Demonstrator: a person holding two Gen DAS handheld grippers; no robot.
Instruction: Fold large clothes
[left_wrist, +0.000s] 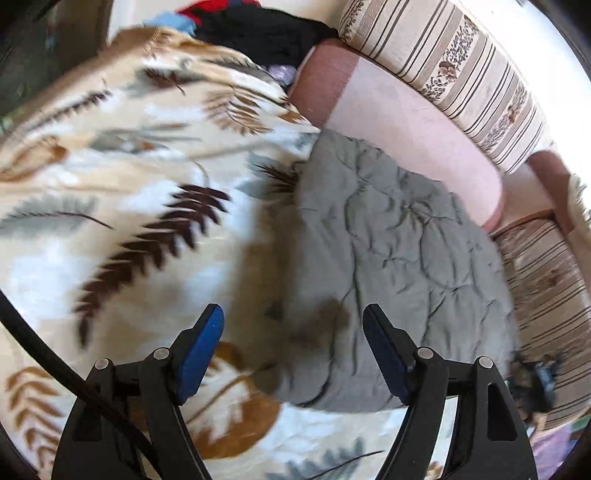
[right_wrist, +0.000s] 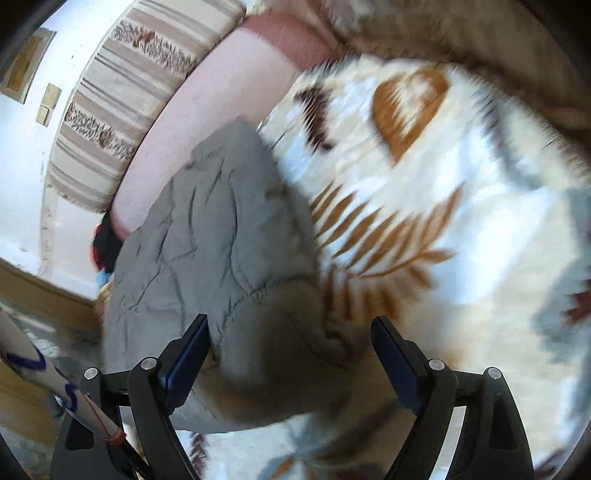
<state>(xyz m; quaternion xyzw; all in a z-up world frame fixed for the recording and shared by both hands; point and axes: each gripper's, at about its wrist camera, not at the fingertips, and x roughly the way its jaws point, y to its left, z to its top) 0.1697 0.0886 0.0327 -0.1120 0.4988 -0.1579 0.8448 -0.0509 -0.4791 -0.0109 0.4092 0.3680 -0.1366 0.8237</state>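
Observation:
A grey quilted garment (left_wrist: 388, 229) lies folded into a thick pad on a cream blanket with a fern print (left_wrist: 129, 184). My left gripper (left_wrist: 295, 332) hovers over the garment's near left corner, open, its blue pads (left_wrist: 201, 350) clear of the cloth. In the right wrist view the same garment (right_wrist: 207, 229) lies on the blanket (right_wrist: 443, 184). Its smoother near end lies under and between the open jaws of my right gripper (right_wrist: 291, 332). The left pad (right_wrist: 184, 363) is close to the cloth edge, but no grip shows.
A pink bolster (left_wrist: 399, 122) and a striped cushion (left_wrist: 443, 55) run along the garment's far side, also seen as bolster (right_wrist: 221, 92) and cushion (right_wrist: 122, 92). Dark, red and blue clothes (left_wrist: 258, 29) are piled at the blanket's far end. A white wall (right_wrist: 22, 184) borders the left.

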